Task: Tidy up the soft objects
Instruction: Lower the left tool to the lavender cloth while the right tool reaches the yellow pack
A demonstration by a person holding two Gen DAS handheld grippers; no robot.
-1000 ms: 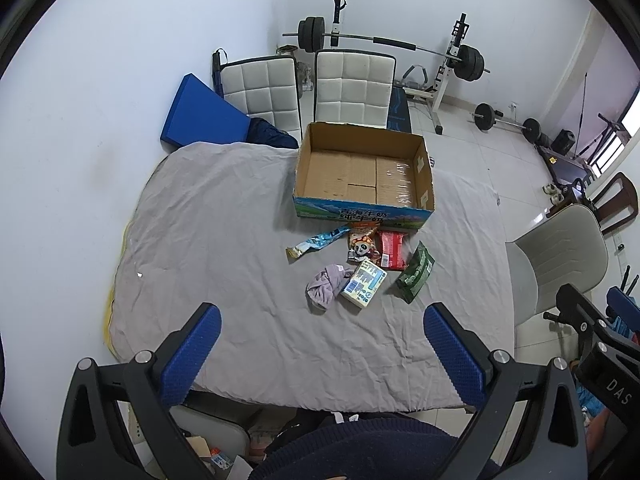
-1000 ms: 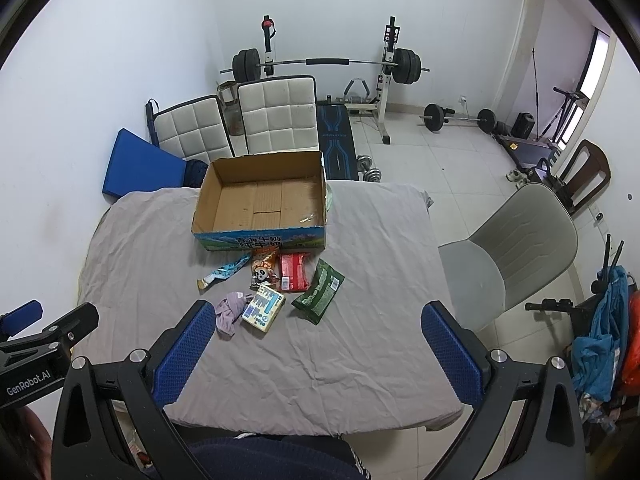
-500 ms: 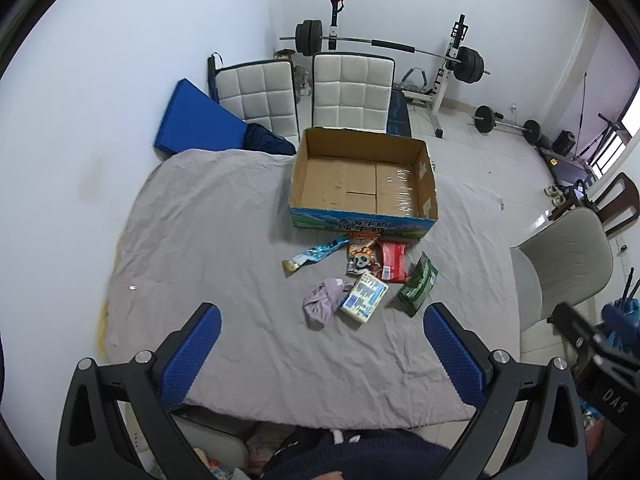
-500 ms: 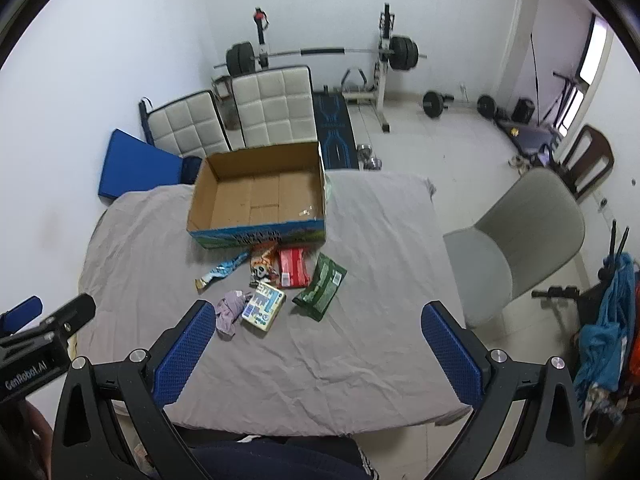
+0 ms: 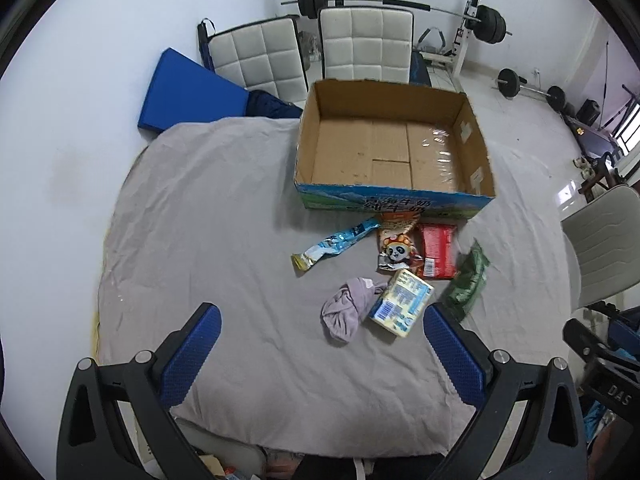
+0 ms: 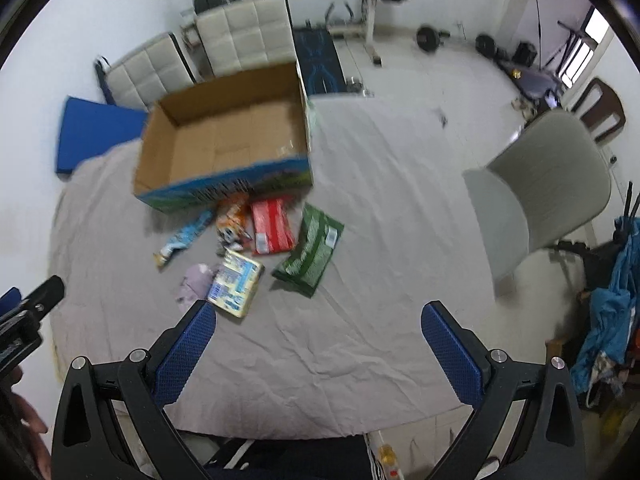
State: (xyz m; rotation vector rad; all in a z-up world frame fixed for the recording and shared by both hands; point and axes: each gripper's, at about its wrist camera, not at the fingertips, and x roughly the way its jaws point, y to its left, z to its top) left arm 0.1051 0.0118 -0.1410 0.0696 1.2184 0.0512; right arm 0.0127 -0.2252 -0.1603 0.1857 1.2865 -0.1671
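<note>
An open cardboard box [image 5: 394, 148] [image 6: 224, 148] stands empty on a grey-covered table [image 5: 200, 220] [image 6: 380, 240]. In front of it lie a light blue packet [image 5: 336, 244] [image 6: 182, 240], a panda snack bag [image 5: 396, 246] [image 6: 230, 228], a red packet [image 5: 438, 250] [image 6: 272, 226], a green packet [image 5: 468, 280] [image 6: 314, 256], a yellow-blue pack [image 5: 402, 302] [image 6: 236, 282] and a crumpled lilac cloth [image 5: 346, 308] [image 6: 194, 286]. My left gripper [image 5: 320, 354] and right gripper [image 6: 318, 352] are both open and empty, held above the table's near edge.
Two white padded chairs [image 5: 320, 54] and a blue mat [image 5: 188, 92] stand behind the table. A grey chair [image 6: 544, 184] is at its right side. A barbell rack [image 5: 400, 0] and weights are by the far wall. Clothes [image 6: 612, 320] hang at far right.
Both grippers have moved forward and down toward the table, so the box and packets look larger. The right wrist view is blurred by motion. Nothing on the table has moved.
</note>
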